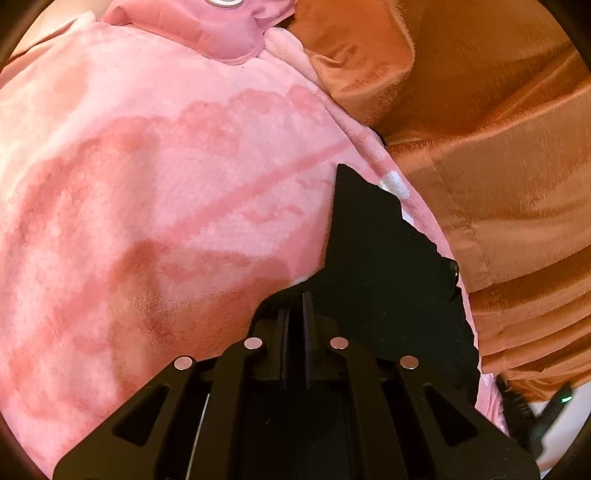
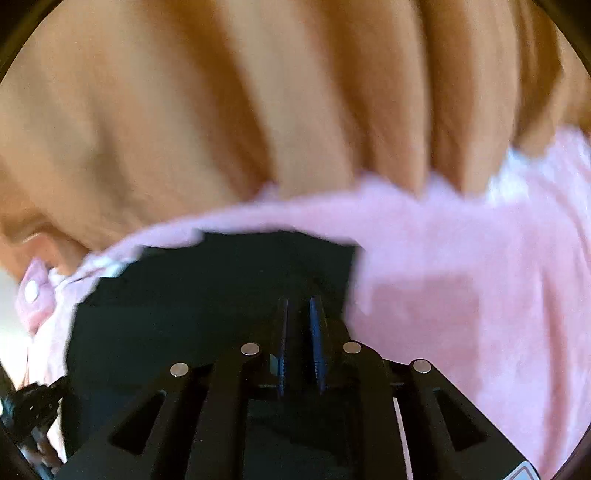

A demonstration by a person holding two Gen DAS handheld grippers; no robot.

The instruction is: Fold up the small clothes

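Left gripper (image 1: 295, 306), seen from the left wrist view, is angled steeply down over a pink fleece blanket (image 1: 166, 184), its two black fingers drawn almost together. A black garment (image 1: 376, 258) is pinched between the pads, and its cloth rises to a point beyond the tips before spreading along the blanket's right edge. Orange velvet fabric (image 1: 480, 147) is draped in folds past that edge. A pink padded item with a metal snap (image 1: 225, 22) is seen at the top of the view. Part of the other tool is visible at the lower right corner.

From the right wrist view, blurred by motion, the right gripper (image 2: 301, 321) is likewise pointed sharply downward. A narrow gap is shown between its ribbed blue-tinted pads; whether the black garment (image 2: 184, 295) directly beneath is caught there cannot be told. The garment is spread on the pink blanket (image 2: 461, 277), with orange fabric (image 2: 221, 110) behind.
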